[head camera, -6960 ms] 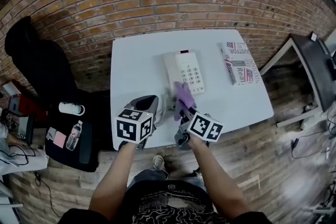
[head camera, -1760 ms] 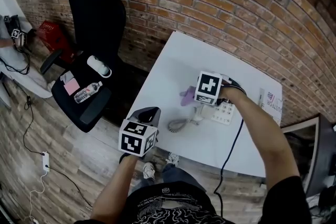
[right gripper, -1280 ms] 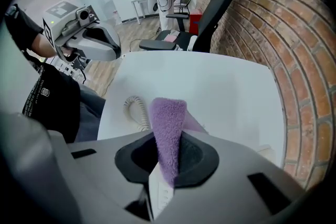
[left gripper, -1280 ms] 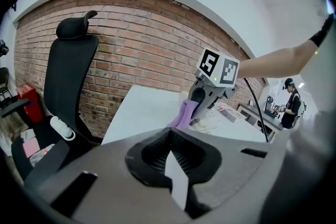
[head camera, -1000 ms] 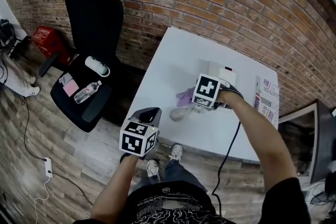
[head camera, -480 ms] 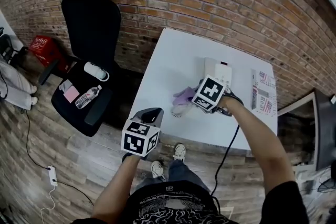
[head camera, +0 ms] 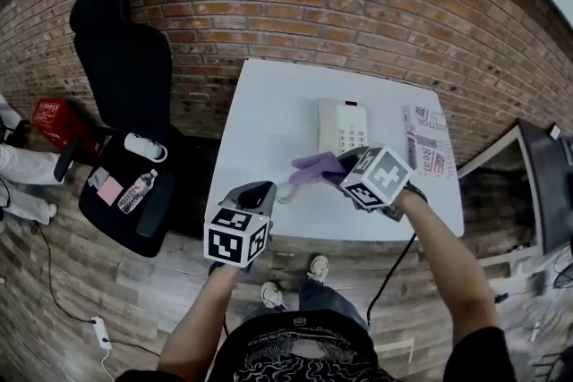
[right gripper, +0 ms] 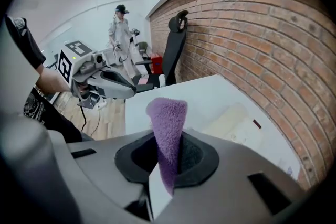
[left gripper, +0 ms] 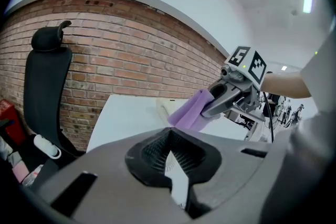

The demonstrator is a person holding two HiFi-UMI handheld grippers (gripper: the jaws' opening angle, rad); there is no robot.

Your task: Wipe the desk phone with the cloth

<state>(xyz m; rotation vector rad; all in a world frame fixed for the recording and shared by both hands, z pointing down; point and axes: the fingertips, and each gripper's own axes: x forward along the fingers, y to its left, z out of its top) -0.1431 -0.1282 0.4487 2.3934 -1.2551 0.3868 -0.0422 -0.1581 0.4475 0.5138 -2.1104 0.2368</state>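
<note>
On the white bench (head camera: 269, 103) stand one desk phone (head camera: 343, 126) and, to its right, one printed box (head camera: 426, 140). One purple cloth (head camera: 313, 165) hangs just near-left of the phone, pinched in the right gripper (head camera: 346, 169). The left gripper (head camera: 259, 191), jaws pressed together on nothing, sits at the bench's near edge.
</note>
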